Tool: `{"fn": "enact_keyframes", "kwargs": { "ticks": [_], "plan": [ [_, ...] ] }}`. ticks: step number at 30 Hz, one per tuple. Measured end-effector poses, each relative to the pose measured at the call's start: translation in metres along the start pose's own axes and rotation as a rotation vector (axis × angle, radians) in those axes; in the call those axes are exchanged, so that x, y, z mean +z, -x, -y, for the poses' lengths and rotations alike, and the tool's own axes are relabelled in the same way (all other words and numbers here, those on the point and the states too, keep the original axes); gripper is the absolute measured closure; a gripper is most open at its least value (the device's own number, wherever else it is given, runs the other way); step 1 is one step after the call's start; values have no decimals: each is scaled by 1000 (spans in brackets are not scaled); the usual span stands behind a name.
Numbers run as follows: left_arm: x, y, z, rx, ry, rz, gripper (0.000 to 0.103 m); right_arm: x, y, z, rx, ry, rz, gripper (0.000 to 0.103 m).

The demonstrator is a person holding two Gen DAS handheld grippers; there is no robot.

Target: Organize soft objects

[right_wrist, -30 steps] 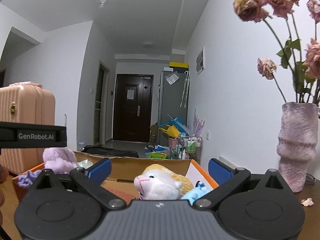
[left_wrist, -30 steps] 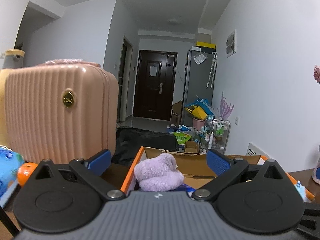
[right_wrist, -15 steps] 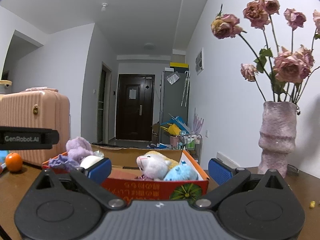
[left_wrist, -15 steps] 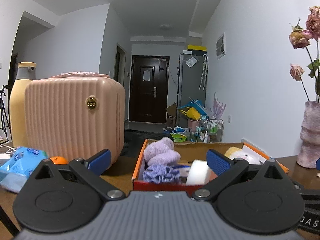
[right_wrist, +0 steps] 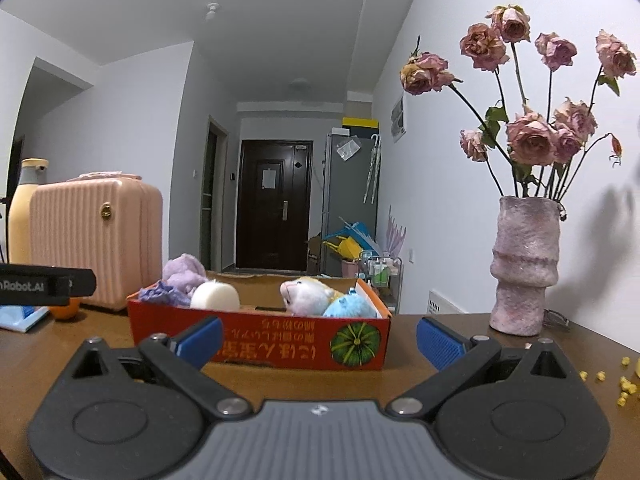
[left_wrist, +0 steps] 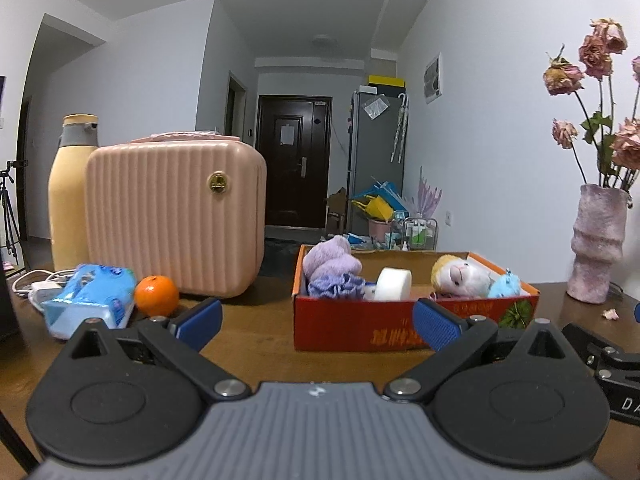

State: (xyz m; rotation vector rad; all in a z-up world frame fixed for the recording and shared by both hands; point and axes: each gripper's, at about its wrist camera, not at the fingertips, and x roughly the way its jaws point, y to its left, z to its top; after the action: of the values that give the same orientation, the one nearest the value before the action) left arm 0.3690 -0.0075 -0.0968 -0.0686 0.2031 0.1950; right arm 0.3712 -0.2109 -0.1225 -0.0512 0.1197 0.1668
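Observation:
A red cardboard box [left_wrist: 360, 330] [right_wrist: 260, 340] stands on the brown table. It holds a purple plush [left_wrist: 330, 260] [right_wrist: 185, 270], a lilac scrunchie [left_wrist: 336, 286], a white round sponge [left_wrist: 394, 283] [right_wrist: 215, 296], a white-and-yellow plush [left_wrist: 460, 276] [right_wrist: 306, 294] and a light blue plush [left_wrist: 505, 285] [right_wrist: 350, 306]. My left gripper [left_wrist: 316, 322] is open and empty, a short way in front of the box. My right gripper [right_wrist: 318, 338] is open and empty, also in front of the box.
A pink ribbed case [left_wrist: 172, 220] and a cream bottle [left_wrist: 70, 196] stand at the left, with an orange [left_wrist: 156, 295] and a blue wipes pack [left_wrist: 90, 300] before them. A pink vase of dried roses [right_wrist: 524, 268] stands at the right. Yellow crumbs [right_wrist: 622, 384] lie nearby.
Both grippers have pulled back and lowered away from the box. The box now shows whole, farther off, with the table in front of it.

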Motion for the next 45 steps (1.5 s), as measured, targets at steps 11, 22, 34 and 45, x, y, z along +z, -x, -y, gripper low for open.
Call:
{"fn": "enact_keyframes", "kwargs": {
  "ticks": [11,22,34,45],
  "plan": [
    [-11,75,-13,-26,-47,-13,0,-7,69,-2,31,4,-93,0],
    [-23,161,-23,-81,-99,-36,0,-5,152,5,53,-56,-129,0],
    [-35,235,-36,-117,-112,-42,0,3,229,13,34,-56,-124,0],
    [-39,268,-37,-161,-102,-26,0,5,272,11,34,-45,-106,0]
  ]
}}
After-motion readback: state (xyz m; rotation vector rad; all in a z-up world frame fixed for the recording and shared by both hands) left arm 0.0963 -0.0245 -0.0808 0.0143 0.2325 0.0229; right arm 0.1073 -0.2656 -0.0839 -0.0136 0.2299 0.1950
